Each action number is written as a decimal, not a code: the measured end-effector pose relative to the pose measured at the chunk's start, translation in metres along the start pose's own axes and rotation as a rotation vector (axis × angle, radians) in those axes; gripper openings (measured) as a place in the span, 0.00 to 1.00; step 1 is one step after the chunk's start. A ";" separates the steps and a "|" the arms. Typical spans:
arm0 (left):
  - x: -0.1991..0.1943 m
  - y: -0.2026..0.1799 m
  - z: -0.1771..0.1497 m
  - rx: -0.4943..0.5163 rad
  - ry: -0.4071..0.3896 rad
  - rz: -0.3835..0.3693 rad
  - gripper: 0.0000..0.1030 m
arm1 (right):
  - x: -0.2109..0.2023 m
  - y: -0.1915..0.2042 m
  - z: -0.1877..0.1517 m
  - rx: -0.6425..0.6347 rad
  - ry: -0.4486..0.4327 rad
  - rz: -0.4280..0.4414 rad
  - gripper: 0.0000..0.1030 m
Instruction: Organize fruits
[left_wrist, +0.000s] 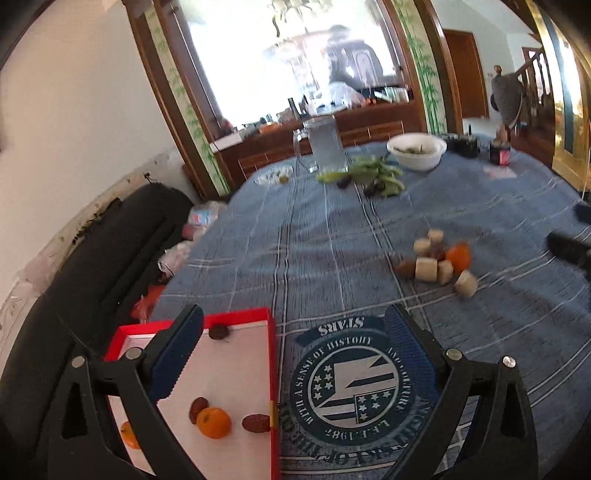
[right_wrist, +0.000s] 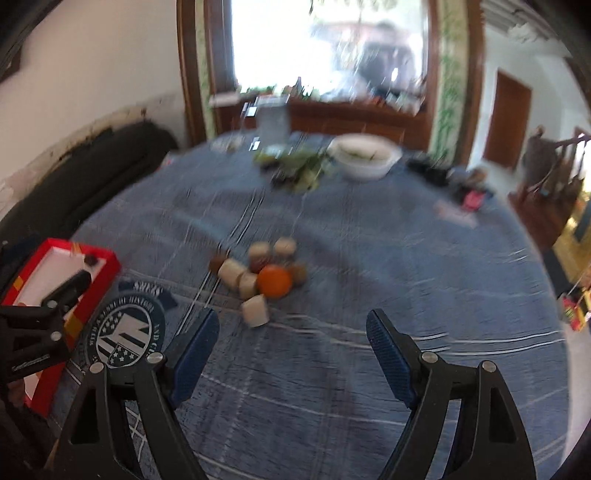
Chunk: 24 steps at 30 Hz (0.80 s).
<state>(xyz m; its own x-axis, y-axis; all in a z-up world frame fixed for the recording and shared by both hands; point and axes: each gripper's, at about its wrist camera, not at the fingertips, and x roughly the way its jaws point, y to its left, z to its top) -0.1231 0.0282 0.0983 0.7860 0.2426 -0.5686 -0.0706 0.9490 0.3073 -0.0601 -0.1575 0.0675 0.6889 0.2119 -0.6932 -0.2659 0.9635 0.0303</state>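
Observation:
A red box (left_wrist: 236, 317) with a white floor sits at the table's near left. It holds two oranges (left_wrist: 213, 422) and three dark dates (left_wrist: 256, 422). My left gripper (left_wrist: 293, 314) is open and empty; its left finger hangs over the box and its right finger over the cloth. Mid-table lies a pile: an orange (right_wrist: 274, 281), several pale cut fruit chunks (right_wrist: 255, 310) and brown dates (right_wrist: 218, 263). My right gripper (right_wrist: 291, 315) is open and empty, just short of that pile. The pile's orange (left_wrist: 459, 255) also shows to the right in the left wrist view.
A blue checked cloth with a round printed emblem (left_wrist: 351, 380) covers the table. At the far side stand a glass pitcher (left_wrist: 327, 144), a white bowl (left_wrist: 416, 149), green vegetables (left_wrist: 376, 173), a small plate (left_wrist: 273, 174) and a dark jar (left_wrist: 499, 151). Black cushions (left_wrist: 110, 240) lie left of the table.

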 end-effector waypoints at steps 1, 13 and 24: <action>0.004 -0.001 0.000 0.002 0.005 -0.003 0.95 | 0.010 0.002 0.000 0.007 0.024 0.006 0.76; 0.047 -0.003 0.002 0.013 0.058 -0.024 0.96 | 0.073 0.021 0.003 -0.004 0.174 0.058 0.42; 0.065 -0.010 0.007 0.012 0.068 -0.015 0.96 | 0.076 0.015 -0.003 0.006 0.164 0.064 0.38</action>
<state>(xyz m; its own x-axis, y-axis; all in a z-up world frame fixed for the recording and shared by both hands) -0.0673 0.0329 0.0637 0.7436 0.2416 -0.6234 -0.0509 0.9502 0.3075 -0.0137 -0.1272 0.0128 0.5517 0.2435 -0.7977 -0.3014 0.9500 0.0816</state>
